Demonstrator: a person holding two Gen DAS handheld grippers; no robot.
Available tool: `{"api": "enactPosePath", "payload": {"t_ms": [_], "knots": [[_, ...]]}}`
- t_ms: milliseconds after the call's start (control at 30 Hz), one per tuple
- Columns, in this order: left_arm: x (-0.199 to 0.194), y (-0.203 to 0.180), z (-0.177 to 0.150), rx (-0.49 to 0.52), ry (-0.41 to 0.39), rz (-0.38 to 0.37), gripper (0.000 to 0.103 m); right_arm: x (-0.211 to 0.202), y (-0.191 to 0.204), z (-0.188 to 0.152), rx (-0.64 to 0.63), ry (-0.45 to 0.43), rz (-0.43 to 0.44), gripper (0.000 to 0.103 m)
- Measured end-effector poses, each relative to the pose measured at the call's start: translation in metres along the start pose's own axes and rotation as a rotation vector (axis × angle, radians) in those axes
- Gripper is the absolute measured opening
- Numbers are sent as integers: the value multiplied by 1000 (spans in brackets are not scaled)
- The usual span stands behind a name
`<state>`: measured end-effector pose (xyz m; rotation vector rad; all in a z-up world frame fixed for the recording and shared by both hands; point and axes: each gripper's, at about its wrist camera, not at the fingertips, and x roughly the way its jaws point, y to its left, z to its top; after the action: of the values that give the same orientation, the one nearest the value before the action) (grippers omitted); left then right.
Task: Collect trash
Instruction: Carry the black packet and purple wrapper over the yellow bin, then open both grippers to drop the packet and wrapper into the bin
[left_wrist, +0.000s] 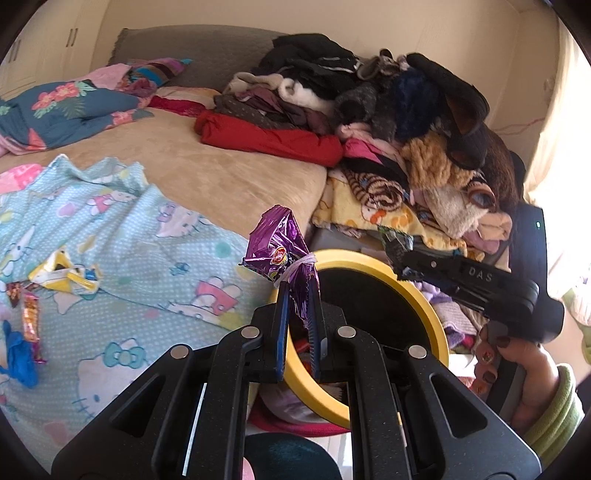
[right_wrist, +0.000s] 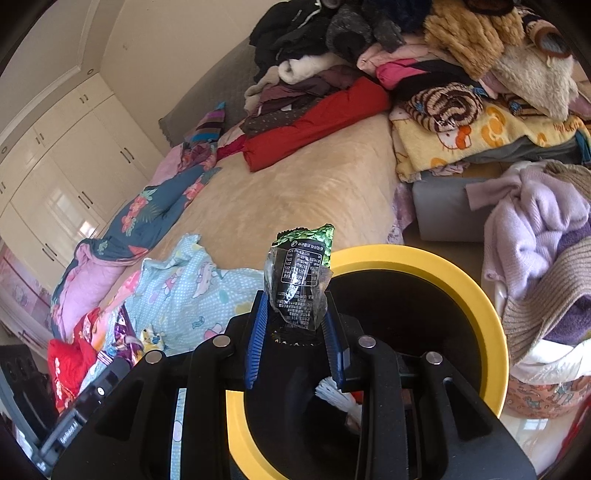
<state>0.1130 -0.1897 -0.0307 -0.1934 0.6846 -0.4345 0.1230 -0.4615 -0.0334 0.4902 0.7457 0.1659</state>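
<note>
My bed (left_wrist: 207, 166) carries a heaped clothes pile (left_wrist: 369, 110), a Hello Kitty sheet (left_wrist: 129, 258), and loose wrappers (left_wrist: 62, 275) on that sheet.

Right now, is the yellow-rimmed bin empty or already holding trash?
Holding some. Inside the bin, the right wrist view shows a white crumpled piece near the bottom; how full it is cannot be told.

A shiny purple wrapper (left_wrist: 286, 251) is showing in the left view, a green-and-black one (right_wrist: 301, 280) in the right. The bin's rim (right_wrist: 436, 266) is glowing yellow. A pale blue cartoon-cat sheet (left_wrist: 147, 258) is lying beside a tan blanket (left_wrist: 207, 162) and red cloth (left_wrist: 273, 142).
</note>
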Motion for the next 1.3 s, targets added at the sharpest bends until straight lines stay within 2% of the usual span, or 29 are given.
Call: {"api": "enactPosePath", "payload": {"t_ms": [567,867,900,967,1000,1033,1067,1100,1133,1167,1267,1300], "knots": [[57,-23,-26,26,142,-71,5,7,-41,-3,81,61,-46,30],[80,-30,-35,40,192,-80,6,15,-42,-3,76,104,-52,31],[82,-29,-35,39,195,-82,6,16,-42,-3,79,108,-53,32],[84,-28,-36,33,197,-92,8,16,-41,-3,80,112,-54,44],[85,-25,-36,25,198,-94,11,16,-41,-3,80,108,-58,46],[85,-25,-36,18,197,-98,22,15,-41,-2,82,103,-61,52],[84,-24,-35,11,189,-101,38,15,-41,-2,87,100,-60,57],[82,-23,-35,9,180,-100,46,15,-42,-2,95,96,-59,59],[78,-21,-34,9,166,-97,61,14,-43,-2,103,93,-58,62],[75,-21,-33,10,150,-91,71,14,-43,-1,106,91,-57,64],[68,-21,-32,11,124,-83,90,15,-43,-2,104,93,-57,66],[64,-20,-31,6,114,-80,90,15,-42,-2,103,90,-54,66]]}}
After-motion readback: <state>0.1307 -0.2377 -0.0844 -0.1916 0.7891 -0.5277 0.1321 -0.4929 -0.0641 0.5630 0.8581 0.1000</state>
